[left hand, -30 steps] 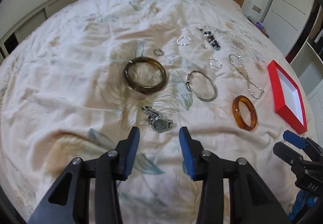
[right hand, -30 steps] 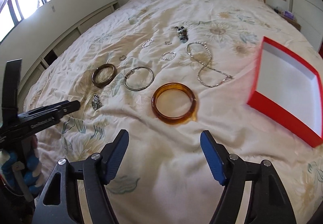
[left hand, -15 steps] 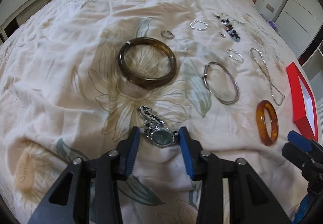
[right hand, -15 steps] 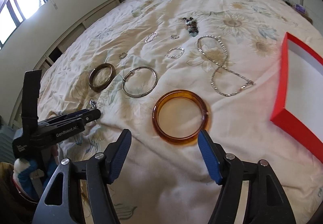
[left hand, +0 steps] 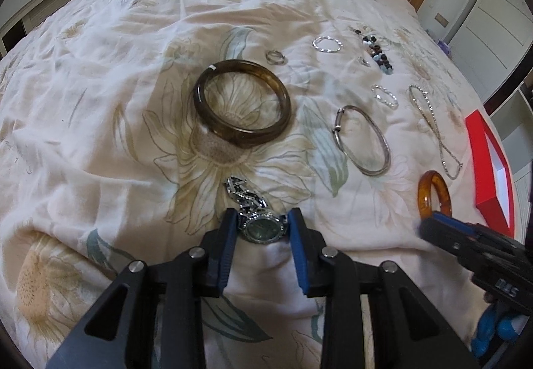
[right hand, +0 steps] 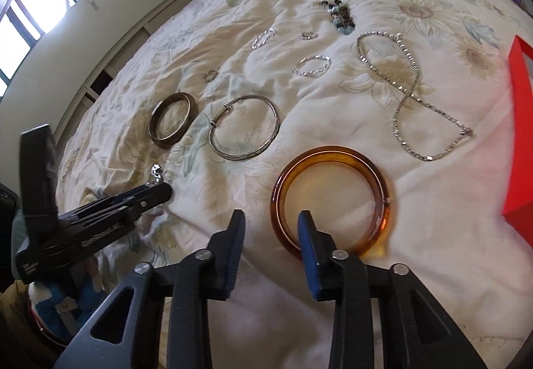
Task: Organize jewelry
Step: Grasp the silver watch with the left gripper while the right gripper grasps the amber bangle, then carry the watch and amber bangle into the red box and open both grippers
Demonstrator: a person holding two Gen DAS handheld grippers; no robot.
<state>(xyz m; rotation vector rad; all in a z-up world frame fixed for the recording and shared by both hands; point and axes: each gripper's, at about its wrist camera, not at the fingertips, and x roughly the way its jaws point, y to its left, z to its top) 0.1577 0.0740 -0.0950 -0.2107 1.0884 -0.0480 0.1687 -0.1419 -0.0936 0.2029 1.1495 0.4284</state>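
1. Two pickups under way, nothing boxed yet. At bottom centre of the left view, the left gripper point(left hand: 261, 225) is clamped on the watch point(left hand: 263, 228).
2. The right gripper point(right hand: 271, 229) is closing, the amber bangle's point(right hand: 329, 199) near rim between its pads.
3. Farther up the bedspread point(left hand: 100, 102) everything else waits; only the left view shows inside the red box point(left hand: 489, 166).
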